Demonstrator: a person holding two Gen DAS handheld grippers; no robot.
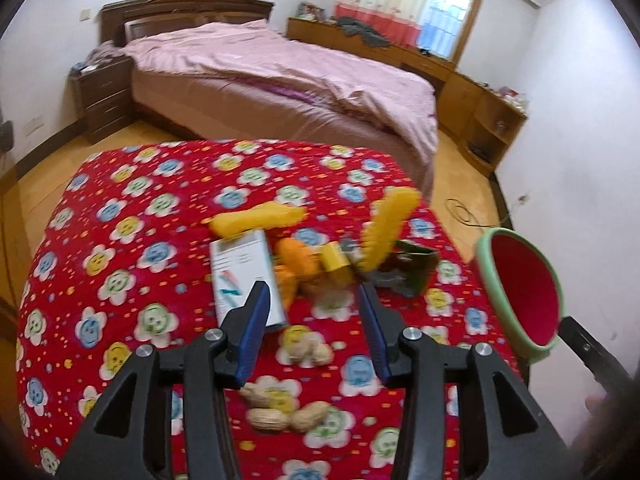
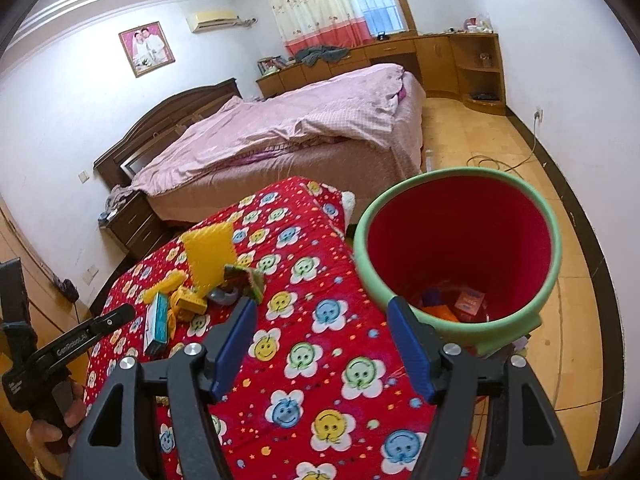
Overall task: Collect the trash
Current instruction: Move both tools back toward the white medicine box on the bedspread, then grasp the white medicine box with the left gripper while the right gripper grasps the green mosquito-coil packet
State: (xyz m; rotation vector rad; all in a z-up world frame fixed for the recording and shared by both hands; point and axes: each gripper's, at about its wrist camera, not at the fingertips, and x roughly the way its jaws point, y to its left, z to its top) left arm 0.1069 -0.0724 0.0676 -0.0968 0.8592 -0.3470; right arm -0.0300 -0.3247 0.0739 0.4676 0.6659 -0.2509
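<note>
A trash pile lies on the red flower-print tablecloth (image 1: 132, 240): a white box with a teal edge (image 1: 244, 280), yellow foam netting (image 1: 390, 228), orange peel (image 1: 298, 268), a small yellow box (image 1: 338, 266) and a dark green wrapper (image 1: 416, 268). Peanut shells (image 1: 306, 348) lie nearer. My left gripper (image 1: 313, 288) hovers open over the near edge of the pile, with nothing between its pads. A green-rimmed red bin (image 2: 460, 236) stands tilted off the table's right side, with scraps inside. My right gripper (image 2: 320, 304) is open, its right finger in front of the bin's near rim.
A bed with a pink cover (image 1: 280, 76) stands behind the table, and a dark nightstand (image 1: 102, 96) is at its left. Wooden cabinets (image 1: 480, 108) run along the far wall. A cable (image 2: 500, 164) lies on the tiled floor to the right.
</note>
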